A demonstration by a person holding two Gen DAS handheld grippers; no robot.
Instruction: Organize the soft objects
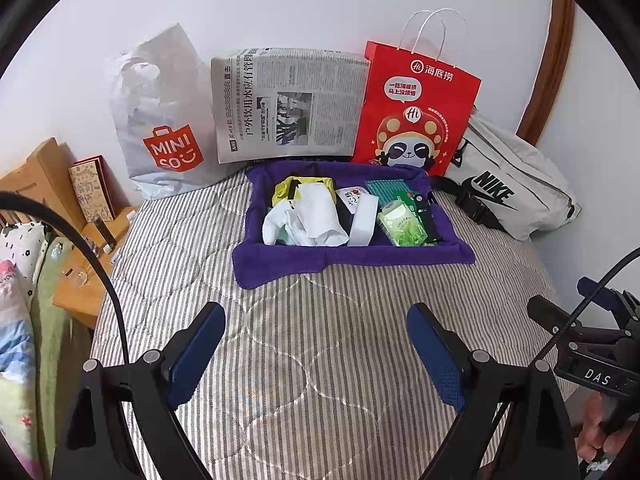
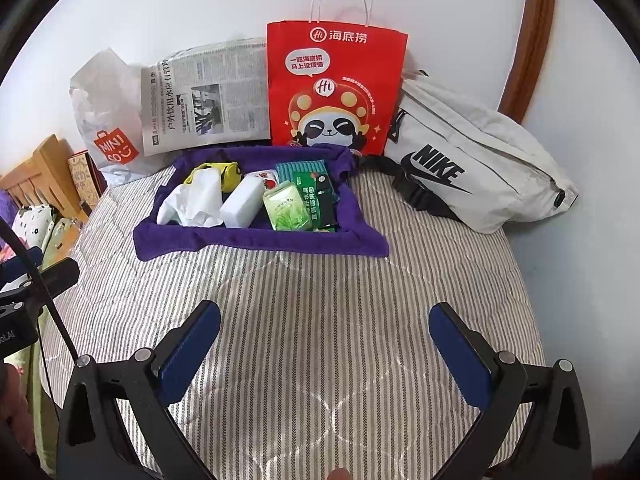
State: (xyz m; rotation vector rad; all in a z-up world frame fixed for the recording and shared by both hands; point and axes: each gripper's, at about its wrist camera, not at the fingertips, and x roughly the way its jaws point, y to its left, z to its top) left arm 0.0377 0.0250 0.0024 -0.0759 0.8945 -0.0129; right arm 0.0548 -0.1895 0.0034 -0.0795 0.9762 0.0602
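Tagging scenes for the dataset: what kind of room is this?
Most likely a bedroom. Both grippers hover over a striped quilted mattress, a wooden headboard stands at the left, and bags lean on the white wall behind a purple tray of small items.

The newspaper (image 1: 286,106) hides what it wraps, and the purple tray (image 1: 280,256) hides its base

Both views are bright under soft, even daylight, with only faint shadows beneath the purple tray (image 1: 280,268) on the bed (image 1: 320,340). Fisheye distortion bends the wall (image 2: 200,8) and door frame (image 2: 528,40), black corners vignette the views, and everything stays sharp.
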